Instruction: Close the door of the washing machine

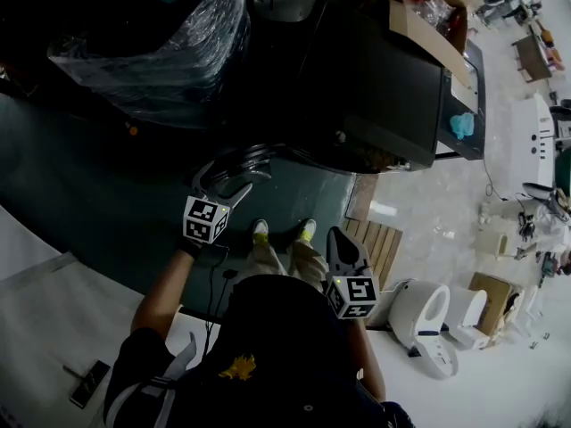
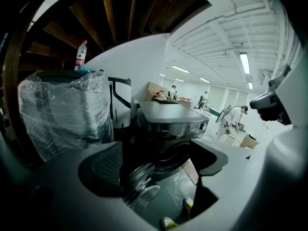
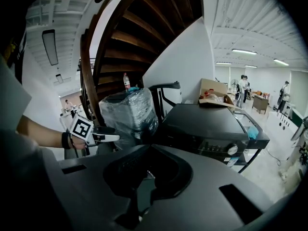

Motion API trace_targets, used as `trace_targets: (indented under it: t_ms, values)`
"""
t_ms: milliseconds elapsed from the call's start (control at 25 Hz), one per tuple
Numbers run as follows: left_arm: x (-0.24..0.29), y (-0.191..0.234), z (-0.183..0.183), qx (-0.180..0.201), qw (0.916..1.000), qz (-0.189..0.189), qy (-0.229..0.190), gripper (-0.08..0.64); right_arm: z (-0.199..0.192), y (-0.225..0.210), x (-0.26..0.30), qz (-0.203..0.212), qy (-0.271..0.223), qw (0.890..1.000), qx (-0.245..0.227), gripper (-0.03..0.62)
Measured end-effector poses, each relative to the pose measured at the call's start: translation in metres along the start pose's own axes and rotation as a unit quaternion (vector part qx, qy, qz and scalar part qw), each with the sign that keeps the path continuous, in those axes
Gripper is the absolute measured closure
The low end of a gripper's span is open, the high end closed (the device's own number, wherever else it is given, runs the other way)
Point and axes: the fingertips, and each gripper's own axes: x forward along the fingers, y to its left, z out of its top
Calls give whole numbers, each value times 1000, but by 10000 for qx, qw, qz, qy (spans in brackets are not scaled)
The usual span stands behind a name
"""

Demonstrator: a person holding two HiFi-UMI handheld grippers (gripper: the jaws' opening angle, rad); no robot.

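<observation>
Dim light blurs the door (image 2: 140, 189) between the spread jaws of the left gripper (image 2: 159, 153). The right gripper (image 3: 149, 146) is pinched together, empty. A wrapped bundle (image 2: 62, 109) stands beside the washer (image 2: 175, 126).

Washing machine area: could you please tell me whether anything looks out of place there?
Only the door of the washing machine stands out: it hangs swung open at the front, with the open left tool close by it.
</observation>
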Motion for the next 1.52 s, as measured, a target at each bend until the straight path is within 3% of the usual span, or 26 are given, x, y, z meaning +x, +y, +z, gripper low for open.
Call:
trace_targets:
  t_ms: [240, 360, 440, 600, 720, 800, 920, 1040, 1120, 1200, 1240, 1520]
  values:
    - [62, 32, -84, 261, 9943, -50, 1034, 107, -11, -5, 2, 104, 266, 9995, -135, 566]
    - [86, 43, -108, 492, 9888, -121, 1404, 107, -15, -11, 0, 71, 384, 9990, -210, 566]
    - [98, 47, -119, 438, 9864, -190, 1573, 107, -17, -15, -2, 27, 458, 9986, -245, 566]
    - [118, 80, -147, 53, 9786, -18, 2059, 107, -26, -18, -3, -23, 554, 9981, -253, 566]
    - [122, 105, -179, -833, 9543, 330, 2852, 107, -33, -19, -3, -41, 615, 9978, -224, 566]
    - [123, 113, -193, -1037, 9434, 552, 3102, 107, -34, -20, -5, -63, 609, 9980, -185, 566]
    - [133, 117, -219, -708, 9419, 617, 3225, 118, -37, -23, -8, -101, 634, 9979, -127, 566]
    - [135, 115, -217, -520, 9471, 742, 3080, 129, -38, -28, -8, -115, 622, 9980, -35, 566]
    - [137, 123, -214, -606, 9531, 1003, 2791, 162, -38, -29, -7, -108, 614, 9980, 40, 566]
    - [135, 128, -215, -861, 9531, 1240, 2622, 296, -36, -28, -6, -90, 598, 9982, 65, 566]
    - [131, 128, -215, -953, 9513, 1309, 2624, 321, -35, -28, -5, -76, 585, 9982, 70, 566]
    - [120, 122, -228, -796, 9499, 1354, 2701, 350, -32, -27, -3, -12, 560, 9984, 126, 566]
